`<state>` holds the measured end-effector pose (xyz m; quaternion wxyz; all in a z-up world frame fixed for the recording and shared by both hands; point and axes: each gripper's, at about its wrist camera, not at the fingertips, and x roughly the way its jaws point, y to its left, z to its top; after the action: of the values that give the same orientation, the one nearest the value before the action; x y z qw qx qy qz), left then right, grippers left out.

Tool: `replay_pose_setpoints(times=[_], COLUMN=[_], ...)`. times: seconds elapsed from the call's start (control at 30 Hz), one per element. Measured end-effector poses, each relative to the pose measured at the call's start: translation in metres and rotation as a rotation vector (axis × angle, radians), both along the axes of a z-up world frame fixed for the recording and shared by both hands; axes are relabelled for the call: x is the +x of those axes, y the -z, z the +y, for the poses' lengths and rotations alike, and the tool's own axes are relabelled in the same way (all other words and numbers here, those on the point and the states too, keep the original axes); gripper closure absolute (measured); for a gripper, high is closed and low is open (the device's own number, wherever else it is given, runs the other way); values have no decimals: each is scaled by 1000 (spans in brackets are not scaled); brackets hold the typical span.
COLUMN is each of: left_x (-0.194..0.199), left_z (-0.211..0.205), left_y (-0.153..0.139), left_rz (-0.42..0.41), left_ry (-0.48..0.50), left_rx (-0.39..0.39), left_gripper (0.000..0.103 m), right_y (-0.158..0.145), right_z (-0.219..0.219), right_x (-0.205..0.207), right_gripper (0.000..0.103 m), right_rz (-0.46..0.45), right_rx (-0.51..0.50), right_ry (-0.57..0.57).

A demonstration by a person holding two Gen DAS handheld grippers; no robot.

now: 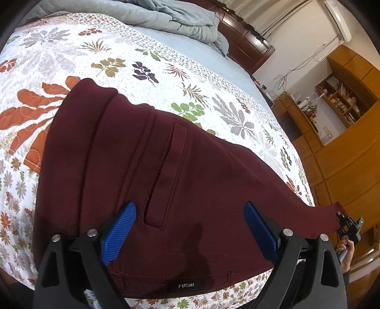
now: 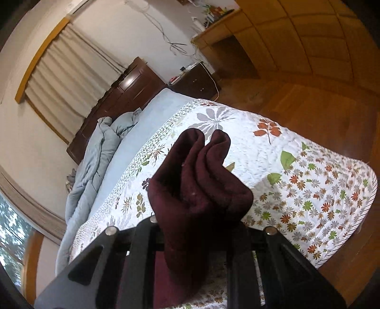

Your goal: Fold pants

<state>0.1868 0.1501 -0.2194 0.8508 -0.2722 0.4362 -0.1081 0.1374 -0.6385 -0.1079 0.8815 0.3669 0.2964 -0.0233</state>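
Dark maroon pants lie on the floral quilt of a bed, waistband with a "FUSHI" label nearest the left wrist camera. My left gripper is open, its blue fingers spread over the waist area by a welt pocket. The pants stretch right to a leg end held by my right gripper off the bed's edge. In the right wrist view the right gripper is shut on bunched maroon pants fabric, which hides its fingertips.
A crumpled grey-blue duvet lies at the head of the bed by a dark wooden headboard. Wooden wardrobes and shelves stand to the right, across a wooden floor. A nightstand stands beside the bed.
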Motion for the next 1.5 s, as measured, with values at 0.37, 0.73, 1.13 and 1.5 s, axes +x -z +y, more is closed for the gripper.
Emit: replay_pose_setpoints(times=[0.37, 0.73, 1.13, 1.5], left_x=[-5, -7, -10, -13], left_z=[3, 6, 8, 13], left_y=[-1, -2, -3, -4], left_rz=[-19, -34, -52, -59], left_ry=[5, 5, 9, 12], left_rx=[-22, -52, -77, -107], left_gripper=[10, 10, 10, 10], right_y=[-32, -64, -86, -97], right_z=[35, 80, 139, 186], right_x=[3, 5, 11, 15], right_gripper=[88, 88, 88, 88], right_rz=[-19, -39, -52, -26], right_rx=[-116, -287, -489, -604], right_ry=[-39, -79, -142, -176])
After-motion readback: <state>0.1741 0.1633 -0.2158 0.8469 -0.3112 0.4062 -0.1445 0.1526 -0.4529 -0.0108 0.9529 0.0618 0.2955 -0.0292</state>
